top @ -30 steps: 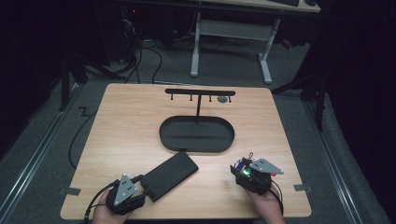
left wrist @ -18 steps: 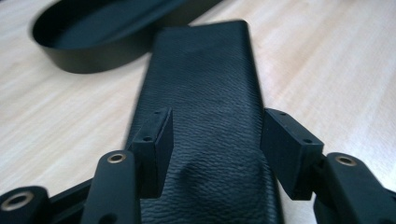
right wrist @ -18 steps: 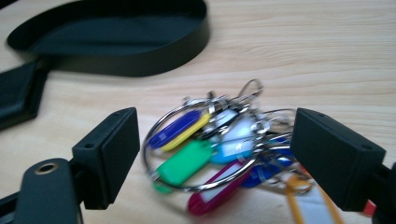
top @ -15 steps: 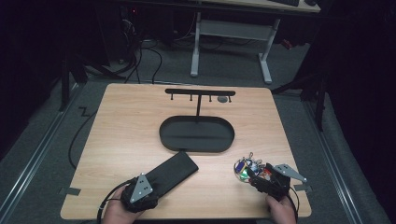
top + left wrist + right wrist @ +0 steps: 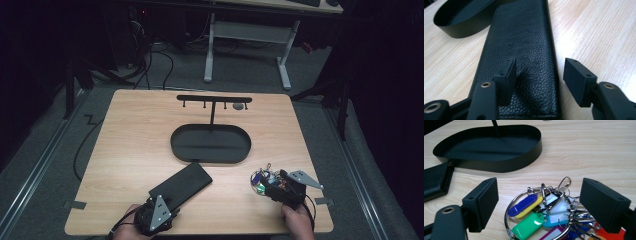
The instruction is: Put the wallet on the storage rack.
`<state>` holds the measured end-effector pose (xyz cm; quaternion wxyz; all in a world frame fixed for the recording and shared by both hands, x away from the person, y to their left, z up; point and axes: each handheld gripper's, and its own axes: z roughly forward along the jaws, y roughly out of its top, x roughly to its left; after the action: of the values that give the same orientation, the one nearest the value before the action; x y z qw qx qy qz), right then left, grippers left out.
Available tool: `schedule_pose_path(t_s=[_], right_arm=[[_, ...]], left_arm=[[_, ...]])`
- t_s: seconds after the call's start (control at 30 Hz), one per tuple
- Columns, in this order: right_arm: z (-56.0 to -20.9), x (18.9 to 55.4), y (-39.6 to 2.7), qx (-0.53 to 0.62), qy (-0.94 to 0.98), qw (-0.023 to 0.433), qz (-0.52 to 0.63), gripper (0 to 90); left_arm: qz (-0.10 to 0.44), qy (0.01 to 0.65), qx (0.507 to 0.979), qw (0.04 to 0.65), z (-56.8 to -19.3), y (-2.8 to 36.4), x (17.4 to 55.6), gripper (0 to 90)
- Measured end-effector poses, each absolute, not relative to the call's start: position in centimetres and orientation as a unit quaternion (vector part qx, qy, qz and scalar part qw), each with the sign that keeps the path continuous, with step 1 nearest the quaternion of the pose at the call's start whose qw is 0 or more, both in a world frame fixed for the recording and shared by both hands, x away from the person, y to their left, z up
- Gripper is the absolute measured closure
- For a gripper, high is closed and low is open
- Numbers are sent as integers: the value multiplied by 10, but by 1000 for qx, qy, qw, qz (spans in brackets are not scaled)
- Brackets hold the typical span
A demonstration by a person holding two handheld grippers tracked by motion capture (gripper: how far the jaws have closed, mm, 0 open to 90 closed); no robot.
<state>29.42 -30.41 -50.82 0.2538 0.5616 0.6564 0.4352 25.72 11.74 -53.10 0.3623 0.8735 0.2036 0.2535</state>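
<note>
Left gripper (image 5: 159,209) at the lower left of the high view, jaws spread over the near end of the black wallet (image 5: 181,184), pads not pressing. Right gripper (image 5: 272,186) at lower right; its jaws have just been opening and now stand wide around the key bunch (image 5: 544,215), not gripping. To do well: straddle both wallet edges squarely before closing (one jaw sits over the leather). Tray (image 5: 210,144) with hook stand in the centre; small thing on the rail unreadable; keys cut off at the frame bottom.
</note>
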Motion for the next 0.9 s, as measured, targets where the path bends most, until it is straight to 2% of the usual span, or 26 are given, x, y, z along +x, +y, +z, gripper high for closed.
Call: schedule_pose_path(t_s=[0.1, 0.27, 0.67, 0.73, 0.9], right_arm=[[-509, 294, -303, 552, 669, 258, 426, 157], [-510, 293, -302, 545, 676, 266, 418, 156], [-513, 290, -308, 555, 676, 261, 408, 159], [-512, 289, -309, 557, 674, 259, 411, 158], [-513, 290, -310, 561, 673, 248, 414, 160]], left_arm=[[274, 188, 875, 352, -533, 118, 255, 479], [279, 180, 877, 347, -534, 117, 255, 476], [269, 180, 874, 362, -536, 121, 261, 490], [268, 181, 876, 358, -535, 121, 261, 509], [260, 180, 874, 368, -533, 123, 261, 623]])
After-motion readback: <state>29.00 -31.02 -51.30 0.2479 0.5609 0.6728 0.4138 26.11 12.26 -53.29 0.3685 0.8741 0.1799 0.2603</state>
